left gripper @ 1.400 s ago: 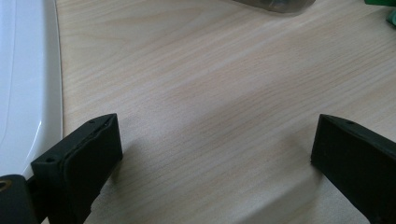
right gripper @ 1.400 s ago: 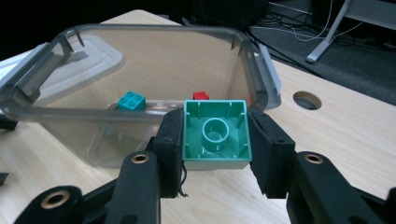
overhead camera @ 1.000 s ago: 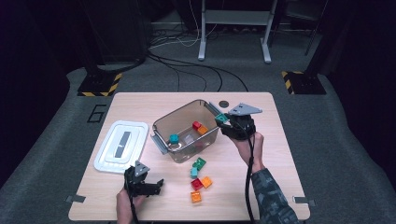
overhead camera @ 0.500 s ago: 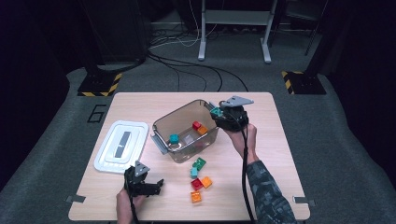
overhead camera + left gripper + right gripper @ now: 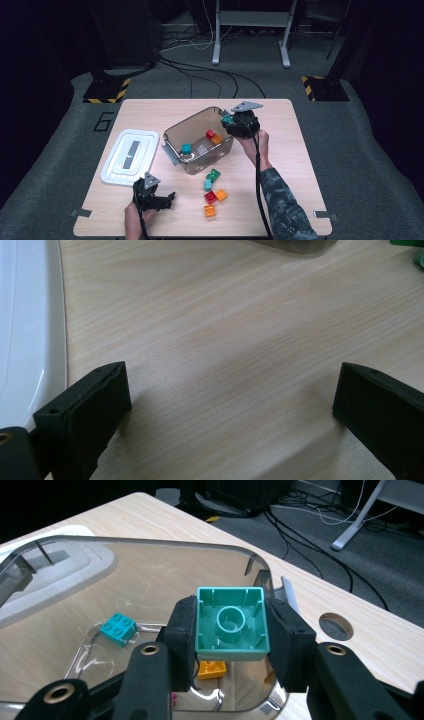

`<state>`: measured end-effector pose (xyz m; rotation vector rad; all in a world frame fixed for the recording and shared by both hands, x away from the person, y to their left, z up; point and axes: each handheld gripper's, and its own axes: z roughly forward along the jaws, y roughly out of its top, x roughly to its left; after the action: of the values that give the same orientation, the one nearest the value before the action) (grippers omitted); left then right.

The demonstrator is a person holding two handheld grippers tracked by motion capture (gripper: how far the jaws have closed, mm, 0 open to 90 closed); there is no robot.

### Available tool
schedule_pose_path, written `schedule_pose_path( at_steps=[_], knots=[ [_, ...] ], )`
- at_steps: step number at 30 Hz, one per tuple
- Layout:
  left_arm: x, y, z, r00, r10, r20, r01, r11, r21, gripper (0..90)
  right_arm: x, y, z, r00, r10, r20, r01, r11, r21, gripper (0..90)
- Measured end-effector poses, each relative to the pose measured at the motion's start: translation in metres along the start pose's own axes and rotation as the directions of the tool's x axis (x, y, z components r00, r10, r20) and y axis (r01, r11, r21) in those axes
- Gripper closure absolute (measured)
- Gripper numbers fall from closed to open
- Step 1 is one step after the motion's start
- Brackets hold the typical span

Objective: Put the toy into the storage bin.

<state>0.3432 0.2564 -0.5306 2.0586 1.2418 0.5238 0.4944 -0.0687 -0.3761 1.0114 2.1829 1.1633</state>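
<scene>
While we hold the right gripper [image 5: 229,121] over the far right corner of the clear plastic bin [image 5: 176,137], its jaws are clamped on a teal-green brick [image 5: 231,623]. In the right gripper view we see the brick's hollow underside facing the camera, with a black pad pressed against each of its two sides. The brick hangs above the bin's open top, just inside the rim near the rounded corner.

Down inside the bin we see a teal brick [image 5: 186,148] lying on the floor toward the near left, and a red brick [image 5: 210,134] and an orange brick [image 5: 217,140] touching each other closer to the right wall. The bin stands at an angle near the middle of the wooden table [image 5: 280,150].

Our left gripper [image 5: 161,201] rests low at the near edge of the table, and in the left gripper view its jaws stand wide apart with bare wood between them. Just to its left lies the white lid [image 5: 131,156], flat on the table beside the bin.

On the table in front of the bin we see a small cluster of loose bricks: a green one [image 5: 213,175], a teal one [image 5: 208,184], a red one [image 5: 210,197], and two orange ones [image 5: 220,194], all near each other and between our two hands.
</scene>
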Motion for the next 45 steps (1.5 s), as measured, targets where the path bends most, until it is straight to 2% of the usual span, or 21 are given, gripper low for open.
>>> schedule_pose_path(
  at_steps=[9,11,12,15,20,25,34,45],
  knots=[
    [0.0,0.0,0.0,1.0,0.002,0.002,-0.002,1.0,-0.002,1.8,0.003,0.001,0.014,0.9996,-0.024,-0.014,0.025,0.998,0.05,57.6],
    [0.0,0.0,0.0,1.0,0.004,0.001,-0.004,1.0,-0.002,1.8,0.004,0.001,0.015,0.9999,-0.006,-0.015,0.007,0.998,0.055,49.4],
    [0.0,0.0,0.0,1.0,0.004,0.001,-0.004,1.0,-0.002,1.8,0.004,0.0,0.016,0.9999,-0.014,-0.006,0.014,0.998,0.062,41.4],
    [0.0,0.0,0.0,1.0,0.005,0.002,-0.005,1.0,-0.002,1.9,0.006,-0.002,0.014,1.0,-0.002,-0.007,0.002,0.998,0.063,30.4],
    [0.0,0.0,0.0,1.0,0.005,0.002,-0.005,1.0,-0.002,2.0,0.008,-0.007,0.002,0.9997,0.004,-0.023,-0.003,0.999,0.042,15.9],
    [0.0,0.0,0.0,1.0,0.006,0.003,-0.006,1.0,-0.002,2.0,0.011,-0.02,-0.015,0.9993,0.02,-0.031,-0.019,1.0,0.023,9.0],
    [0.0,0.0,0.0,1.0,0.005,0.002,-0.005,1.0,-0.003,2.0,0.021,-0.046,-0.037,0.9985,0.035,-0.042,-0.035,0.999,0.012,4.6],
    [0.0,0.0,0.0,1.0,0.003,0.003,-0.003,1.0,-0.004,2.1,0.031,-0.07,-0.041,0.9972,0.055,-0.051,-0.055,0.998,0.018,3.5]
  ],
)
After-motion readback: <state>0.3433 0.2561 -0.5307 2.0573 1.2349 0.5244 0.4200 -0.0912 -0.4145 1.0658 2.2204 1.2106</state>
